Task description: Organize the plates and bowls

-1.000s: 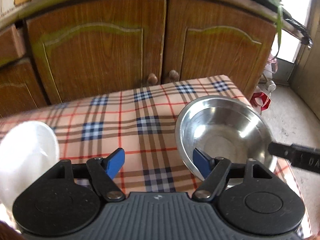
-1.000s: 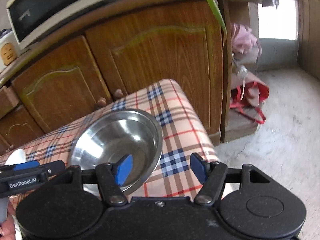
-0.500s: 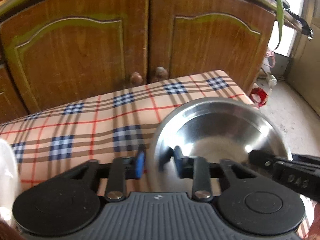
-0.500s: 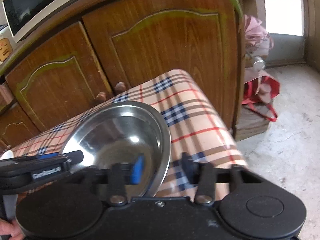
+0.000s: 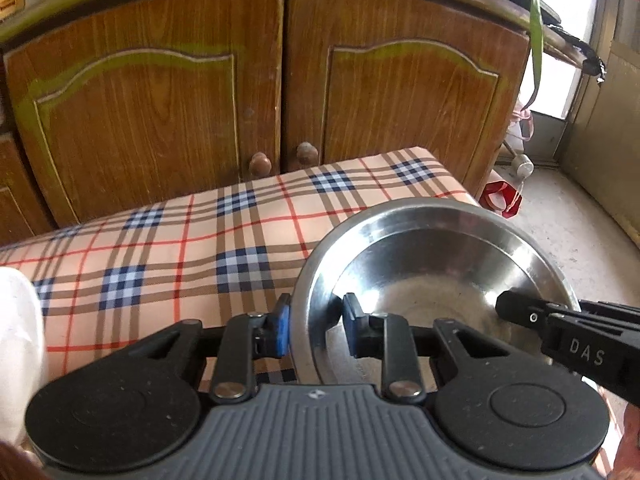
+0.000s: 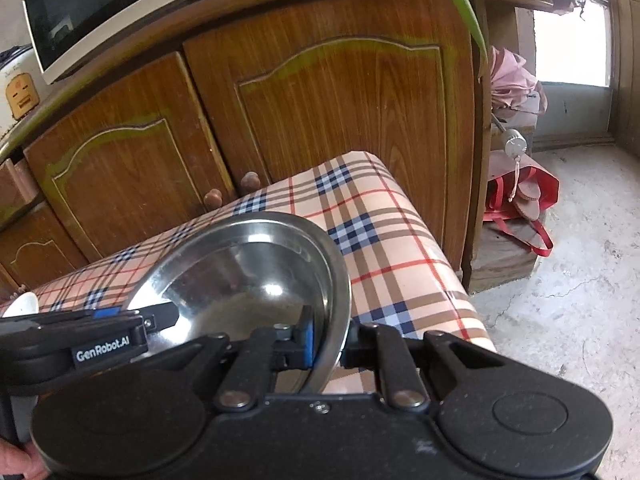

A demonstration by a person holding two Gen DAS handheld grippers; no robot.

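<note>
A stainless steel bowl (image 5: 432,264) sits at the right end of the plaid-covered table (image 5: 160,260). My left gripper (image 5: 316,320) has the bowl's left rim between its blue pads; the jaws are closing, with the pads pressed on the metal. In the right wrist view the same bowl (image 6: 248,276) is held at its right rim by my right gripper (image 6: 330,344), which is shut on it. Each gripper shows in the other's view, reaching over the bowl. A white dish (image 5: 16,340) lies at the table's left end, only partly in view.
Brown wooden cabinet doors (image 5: 180,120) stand right behind the table. A microwave (image 6: 104,8) sits on the counter above. On the concrete floor to the right of the table are a red bag (image 6: 520,196) and a wooden step. The table (image 6: 380,248) ends just right of the bowl.
Both grippers stood wide open around the bowl's rim a second ago. Both have closed onto the rim, left side and right side. The bowl now looks slightly nearer and larger.
</note>
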